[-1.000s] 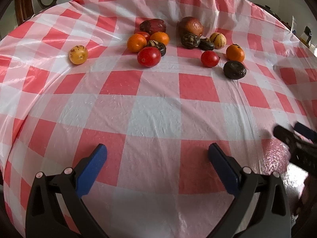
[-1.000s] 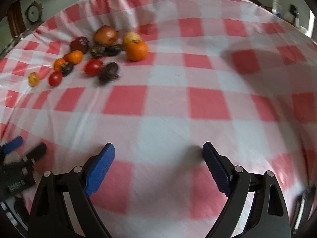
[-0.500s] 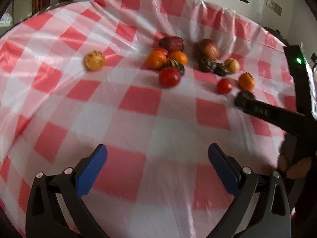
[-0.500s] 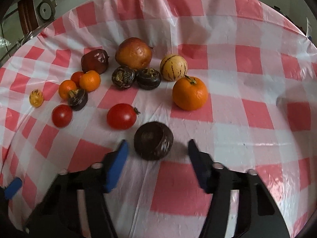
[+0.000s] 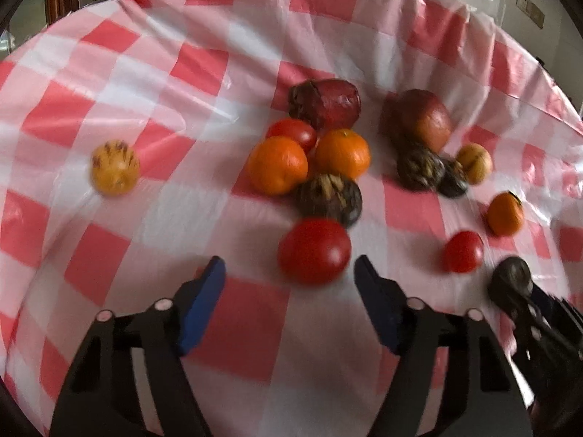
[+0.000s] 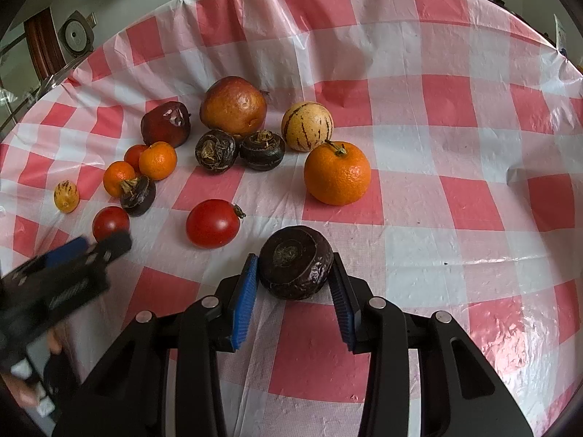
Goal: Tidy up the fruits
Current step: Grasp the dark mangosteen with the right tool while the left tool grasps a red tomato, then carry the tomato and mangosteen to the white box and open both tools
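Note:
Fruits lie on a red-and-white checked tablecloth (image 6: 419,218). My right gripper (image 6: 294,276) is shut on a dark purple round fruit (image 6: 296,268) that rests on the cloth. Beyond it lie a red tomato (image 6: 213,223), a large orange (image 6: 337,173), a striped pale melon (image 6: 307,126), two dark fruits (image 6: 238,149) and a pomegranate (image 6: 233,105). My left gripper (image 5: 289,273) is open, its blue pads either side of a red tomato (image 5: 314,250), just short of it. Behind that tomato lie two oranges (image 5: 309,158) and a dark fruit (image 5: 329,196).
A small yellow striped fruit (image 5: 114,167) lies apart at the left. A dark red fruit (image 5: 326,103) and a third tomato (image 5: 291,133) lie at the back. A small orange (image 5: 504,213) and a tomato (image 5: 462,251) lie right. The cloth's far edge drops off behind.
My right gripper has closed onto the dark purple fruit. My left gripper has moved forward to the red tomato and narrowed a little.

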### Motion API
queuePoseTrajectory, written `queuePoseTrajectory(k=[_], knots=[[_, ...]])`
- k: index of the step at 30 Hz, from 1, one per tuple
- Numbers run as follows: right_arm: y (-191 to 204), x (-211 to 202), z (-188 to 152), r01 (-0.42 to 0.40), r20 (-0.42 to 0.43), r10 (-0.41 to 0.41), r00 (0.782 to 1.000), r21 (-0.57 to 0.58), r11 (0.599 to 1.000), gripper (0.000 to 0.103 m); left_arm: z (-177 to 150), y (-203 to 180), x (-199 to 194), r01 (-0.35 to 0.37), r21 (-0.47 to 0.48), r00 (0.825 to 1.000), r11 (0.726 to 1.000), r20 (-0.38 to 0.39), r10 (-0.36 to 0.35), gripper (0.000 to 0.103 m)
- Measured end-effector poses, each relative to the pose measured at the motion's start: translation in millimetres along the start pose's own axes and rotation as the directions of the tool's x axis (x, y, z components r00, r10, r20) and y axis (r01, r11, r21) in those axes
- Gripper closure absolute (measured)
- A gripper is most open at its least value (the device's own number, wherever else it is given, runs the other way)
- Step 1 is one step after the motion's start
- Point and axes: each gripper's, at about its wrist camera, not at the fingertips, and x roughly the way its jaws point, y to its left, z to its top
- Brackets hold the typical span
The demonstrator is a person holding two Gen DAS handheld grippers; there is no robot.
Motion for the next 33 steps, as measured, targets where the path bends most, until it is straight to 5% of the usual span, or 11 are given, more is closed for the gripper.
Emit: queuePoseTrajectory(k=[4, 17, 23, 33], knots=[[0.7, -0.5, -0.3, 0.002, -0.003, -0.002, 1.0, -0.005, 1.0, 0.064, -0.1, -11.0, -1.2, 0.014, 0.069, 1.0, 0.998, 0.02, -0.015, 0.065], [2.6, -0.1, 0.5, 0.003, -0.007, -0.003, 1.0, -0.007, 1.0, 0.064, -22.3, 15.7, -44.5, 0.064, -0.011, 0.988, 0.998, 0.14, -0.061, 0.066], [-2.8, -18.8, -3.7, -0.003, 0.059, 0.001, 0.998, 0.029, 1.0, 0.064, -58.4, 50.5, -85.3, 0.077, -0.133, 0.982, 0.988, 0.184, -0.051, 0.066], [72.7, -89.9, -76.7, -0.194, 0.031, 0.198, 0.98, -0.107, 0.975, 0.064, -137.2, 115.5, -159.8, 0.074, -0.201, 0.972, 0.977, 0.235, -0.025, 0.066]])
